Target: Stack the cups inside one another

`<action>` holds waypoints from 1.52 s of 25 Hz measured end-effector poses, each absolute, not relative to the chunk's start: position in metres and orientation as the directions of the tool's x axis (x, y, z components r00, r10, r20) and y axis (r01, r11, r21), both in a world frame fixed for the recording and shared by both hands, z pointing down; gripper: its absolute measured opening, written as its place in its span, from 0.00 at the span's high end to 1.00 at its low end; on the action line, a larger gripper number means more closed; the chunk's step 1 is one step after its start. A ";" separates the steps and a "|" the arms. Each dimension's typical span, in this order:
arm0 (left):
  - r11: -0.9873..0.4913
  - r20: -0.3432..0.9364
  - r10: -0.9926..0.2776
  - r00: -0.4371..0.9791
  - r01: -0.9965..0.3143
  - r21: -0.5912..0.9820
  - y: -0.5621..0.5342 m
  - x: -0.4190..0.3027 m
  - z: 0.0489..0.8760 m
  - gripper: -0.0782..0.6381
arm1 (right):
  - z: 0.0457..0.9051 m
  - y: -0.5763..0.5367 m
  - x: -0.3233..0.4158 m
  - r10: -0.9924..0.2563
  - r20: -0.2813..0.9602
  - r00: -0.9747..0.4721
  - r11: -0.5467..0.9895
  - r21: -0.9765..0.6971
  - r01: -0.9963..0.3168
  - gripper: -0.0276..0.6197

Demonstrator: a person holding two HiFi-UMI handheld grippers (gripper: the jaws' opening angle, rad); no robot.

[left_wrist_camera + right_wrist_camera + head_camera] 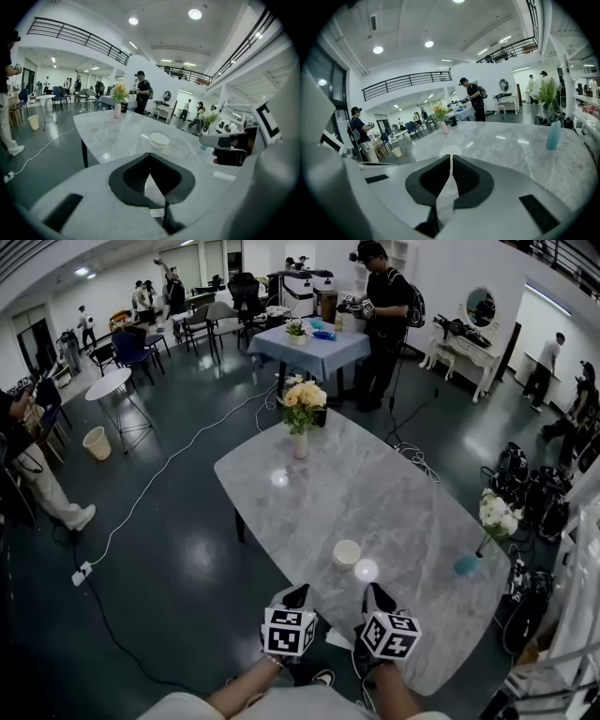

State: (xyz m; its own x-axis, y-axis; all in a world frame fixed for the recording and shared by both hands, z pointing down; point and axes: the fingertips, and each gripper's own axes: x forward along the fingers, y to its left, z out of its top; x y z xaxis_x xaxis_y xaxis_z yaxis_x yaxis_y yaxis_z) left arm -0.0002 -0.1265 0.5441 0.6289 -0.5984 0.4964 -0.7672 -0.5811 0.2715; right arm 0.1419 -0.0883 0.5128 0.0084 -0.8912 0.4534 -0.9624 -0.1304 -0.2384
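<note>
Left gripper [296,595]: nearest you, at the near edge of the table [403,484]. Its jaws are closed tip to tip with nothing between them.
Cups [346,553]: a white stack stands upright on the marble just beyond your two grippers. It lies between their lines of reach and touches neither. The left gripper view shows a doubled rim, so I judge that one cup already sits inside another.
Bright patch [366,569]: this sits just right of the cups. The head view is poor here. It is probably lamp glare on the marble rather than a loose cup, since neither gripper view shows a second cup standing apart.
Right gripper [377,594]: beside your left one, at the same near edge. Its jaws are drawn together to a thin slit and grip nothing. The cups stand straight ahead, beyond the tips.
Blue vase [466,564]: it stands towards the table's right edge, well apart from the cups and out of your path.
Step in hand: both your grippers are empty and short of the stack, so the nesting looks finished or very nearly so.
Next move: check that the stack sits level and fully seated. If the top cup rides high, open one gripper wide and bring it in from the side. Take the rim lightly and press the cup straight down. Steady the lower cup with your other gripper so the stack does not slide on the smooth top.
</note>
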 end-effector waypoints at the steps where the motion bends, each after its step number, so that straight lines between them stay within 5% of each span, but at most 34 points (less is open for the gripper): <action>1: -0.583 0.495 -0.600 0.629 -0.767 0.269 -0.125 0.001 0.543 0.90 | 0.512 -0.086 0.143 -0.892 0.453 0.008 -0.129 -0.237 -0.963 0.93; 38: -0.643 0.509 -0.594 0.623 -0.748 0.164 -0.097 0.018 0.539 0.90 | 0.520 -0.031 0.169 -0.902 0.431 0.025 -0.174 -0.311 -0.934 0.93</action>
State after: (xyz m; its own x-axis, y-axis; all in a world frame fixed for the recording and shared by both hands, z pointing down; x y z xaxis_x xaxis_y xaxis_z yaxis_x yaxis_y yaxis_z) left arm 0.0177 -0.0973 0.5392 0.6231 -0.5940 0.5089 -0.7477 -0.6434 0.1644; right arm 0.1692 -0.0312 0.5196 0.0248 -0.9018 0.4314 -0.9344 -0.1743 -0.3106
